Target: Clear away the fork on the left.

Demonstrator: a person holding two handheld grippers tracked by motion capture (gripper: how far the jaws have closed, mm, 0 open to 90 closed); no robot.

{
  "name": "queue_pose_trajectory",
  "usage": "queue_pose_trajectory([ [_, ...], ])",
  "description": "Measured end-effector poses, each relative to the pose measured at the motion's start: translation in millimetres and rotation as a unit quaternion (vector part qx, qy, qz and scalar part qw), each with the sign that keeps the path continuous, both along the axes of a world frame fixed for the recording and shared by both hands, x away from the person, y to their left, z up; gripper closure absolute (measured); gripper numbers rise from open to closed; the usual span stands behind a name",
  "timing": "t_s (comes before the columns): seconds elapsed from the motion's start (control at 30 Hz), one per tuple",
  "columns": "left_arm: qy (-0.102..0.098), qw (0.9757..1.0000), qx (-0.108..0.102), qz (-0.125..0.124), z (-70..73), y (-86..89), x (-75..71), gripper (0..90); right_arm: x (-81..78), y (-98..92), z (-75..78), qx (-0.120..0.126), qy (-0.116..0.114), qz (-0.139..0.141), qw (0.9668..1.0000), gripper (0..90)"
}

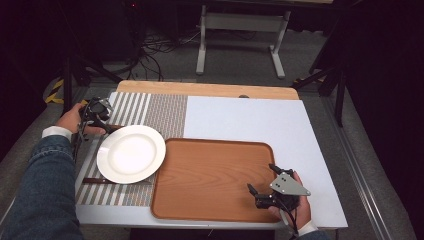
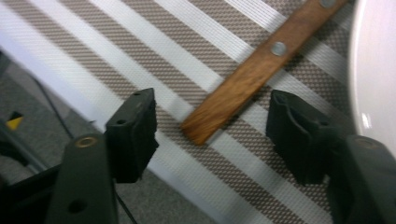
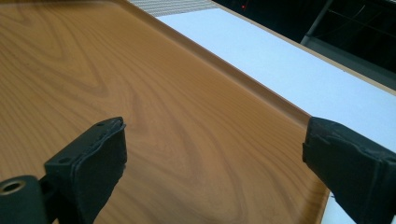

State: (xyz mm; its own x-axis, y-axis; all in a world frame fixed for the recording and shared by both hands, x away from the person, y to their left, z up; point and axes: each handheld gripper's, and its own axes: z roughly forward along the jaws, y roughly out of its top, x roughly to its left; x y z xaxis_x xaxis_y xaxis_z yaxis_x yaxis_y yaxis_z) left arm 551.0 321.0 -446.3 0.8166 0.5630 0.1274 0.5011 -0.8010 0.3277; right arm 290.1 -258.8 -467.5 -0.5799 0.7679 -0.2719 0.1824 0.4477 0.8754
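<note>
A white plate (image 1: pixel 131 153) lies on a striped placemat (image 1: pixel 150 107) at the table's left. A brown wooden handle (image 2: pixel 252 70) with metal rivets pokes out from under the plate's far-left rim (image 2: pixel 373 70). My left gripper (image 1: pixel 103 124) points down at that handle. In the left gripper view, my left gripper (image 2: pixel 208 100) has its jaws on either side of the handle's end, with a gap on each side and no pad touching it. My right gripper (image 1: pixel 261 177) hovers open over the near-right corner of the wooden tray (image 1: pixel 210 165). Nothing is between the right gripper's (image 3: pixel 215 126) jaws.
A second dark wooden handle (image 1: pixel 95 180) sticks out from under the plate's near-left side. The tray's raised rim (image 3: pixel 243 77) runs beside the white table surface (image 1: pixel 250 117). The table's left edge (image 2: pixel 154 168) is right behind my left gripper, with grey floor beyond it.
</note>
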Motion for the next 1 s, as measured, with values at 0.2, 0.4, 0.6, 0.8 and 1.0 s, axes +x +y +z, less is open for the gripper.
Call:
queue_pose_trajectory([
  [0.2, 0.01, 0.9997, -0.011, -0.018, 1.2, -2.5, -0.8, 55.3, 0.0, 1.4, -0.5, -0.009, 0.002, 0.002, 1.0, 7.2],
  [0.4, 0.027, 0.9994, -0.015, -0.012, 2.3, -1.5, -4.4, 72.8, -0.5, 1.8, -0.7, -0.012, 0.002, 0.005, 0.9999, 7.2],
  [0.6, 0.02, 0.9996, -0.021, -0.003, 1.8, -4.4, -2.2, 70.7, 0.0, 1.9, -1.0, -0.015, 0.005, 0.009, 0.9998, 7.2],
  [0.8, -0.008, 0.9986, -0.051, 0.014, -2.2, -13.3, 2.6, 68.3, 0.4, 3.4, -1.3, -0.022, 0.006, 0.01, 0.9997, 7.2],
  [1.0, -0.009, 0.9981, -0.06, 0.013, -3.1, -12.2, 0.2, 75.1, 0.6, 3.0, -1.3, -0.022, 0.008, 0.012, 0.9996, 7.2],
])
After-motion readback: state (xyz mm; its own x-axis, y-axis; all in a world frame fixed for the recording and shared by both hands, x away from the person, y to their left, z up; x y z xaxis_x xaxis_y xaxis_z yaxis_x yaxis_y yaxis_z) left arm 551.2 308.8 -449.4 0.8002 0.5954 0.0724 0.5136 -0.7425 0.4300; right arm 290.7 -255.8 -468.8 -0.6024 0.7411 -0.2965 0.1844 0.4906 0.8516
